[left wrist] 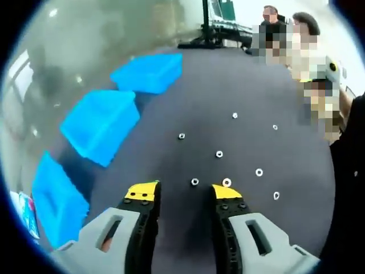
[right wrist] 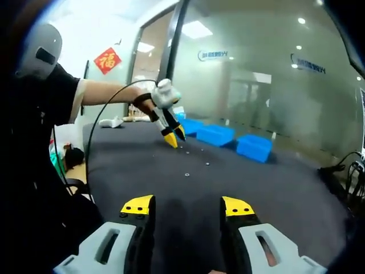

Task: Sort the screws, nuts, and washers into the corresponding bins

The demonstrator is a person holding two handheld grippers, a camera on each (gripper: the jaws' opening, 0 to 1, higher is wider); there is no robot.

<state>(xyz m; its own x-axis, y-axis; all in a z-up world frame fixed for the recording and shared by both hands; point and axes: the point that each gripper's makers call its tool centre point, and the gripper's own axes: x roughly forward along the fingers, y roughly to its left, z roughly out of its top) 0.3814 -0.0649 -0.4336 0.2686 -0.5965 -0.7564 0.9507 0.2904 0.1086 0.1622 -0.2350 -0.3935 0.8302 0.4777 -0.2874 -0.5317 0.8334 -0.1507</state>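
Several small silver nuts and washers lie scattered on the dark grey table (left wrist: 228, 85). One nut (left wrist: 195, 181) sits just ahead of my left gripper (left wrist: 185, 192), which is open with nothing between its yellow tips; a washer (left wrist: 227, 182) lies by its right tip. Three blue bins (left wrist: 148, 72) (left wrist: 101, 124) (left wrist: 56, 200) line the left side. My right gripper (right wrist: 187, 206) is open and empty, low over bare table. Across the table, a hand holds the left gripper (right wrist: 176, 137) pointing down at the parts (right wrist: 186, 174), with the blue bins (right wrist: 215, 135) behind it.
A glass wall runs behind the bins. A monitor stand (left wrist: 211, 28) is at the table's far edge. The person's black-sleeved arm (right wrist: 108, 91) and a black cable (right wrist: 97, 131) reach over the table's left side. More cables (right wrist: 348, 177) lie at the right.
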